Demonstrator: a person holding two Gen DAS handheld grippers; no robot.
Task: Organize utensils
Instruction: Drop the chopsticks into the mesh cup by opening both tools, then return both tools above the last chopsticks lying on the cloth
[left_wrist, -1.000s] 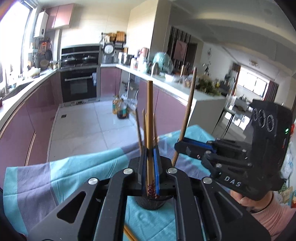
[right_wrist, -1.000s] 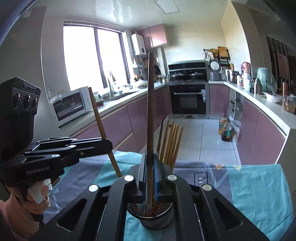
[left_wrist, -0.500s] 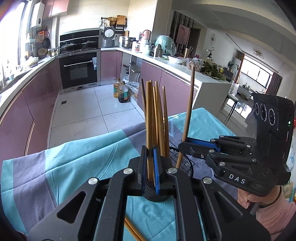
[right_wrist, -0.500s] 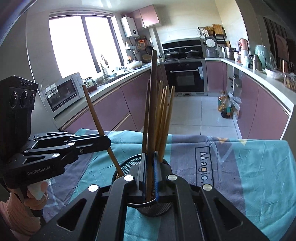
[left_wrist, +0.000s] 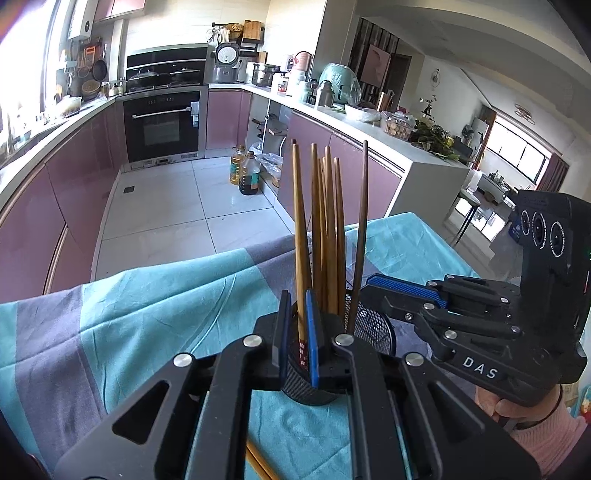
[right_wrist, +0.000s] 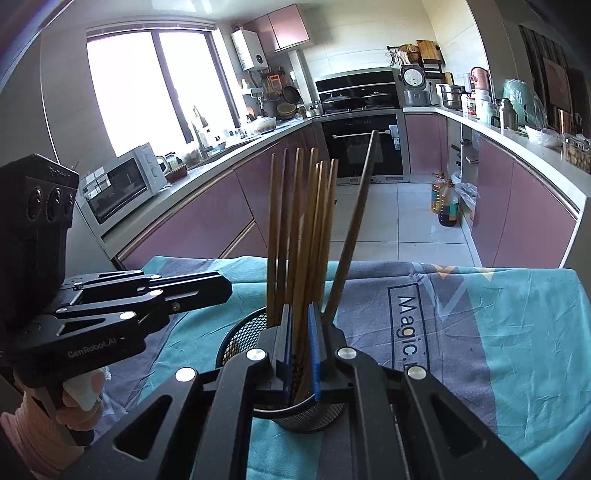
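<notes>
— Black mesh holder (right_wrist: 240, 332), where?
— Right under both sets of fingertips, on teal-and-grey cloth (left_wrist: 166, 295). Full of upright wooden chopsticks (right_wrist: 295, 221).
— Left gripper (left_wrist: 297, 306)?
— Pressed almost together, clamping nothing visible. Straight ahead of its fingers, lined up with the slit: pale chopstick (left_wrist: 299, 240) with a red-patterned end, standing in the holder.
— Touching it?
— Cannot tell from its own camera. From the other camera, tips clear of the bundle, off to one side.
— Right gripper (right_wrist: 300, 314)?
— Jaws opening, only a narrow gap so far, nothing pinched. Through the gap, just bundle and mesh.
— Dark chopstick (right_wrist: 352, 221)?
— Outside the pads, just beside the right-hand finger. Foot in the holder, leaning away over the rim.
— Anything else?
— Below the left gripper, close to its body: two loose chopsticks (left_wrist: 258, 461) flat on the cloth, mostly hidden.
</notes>
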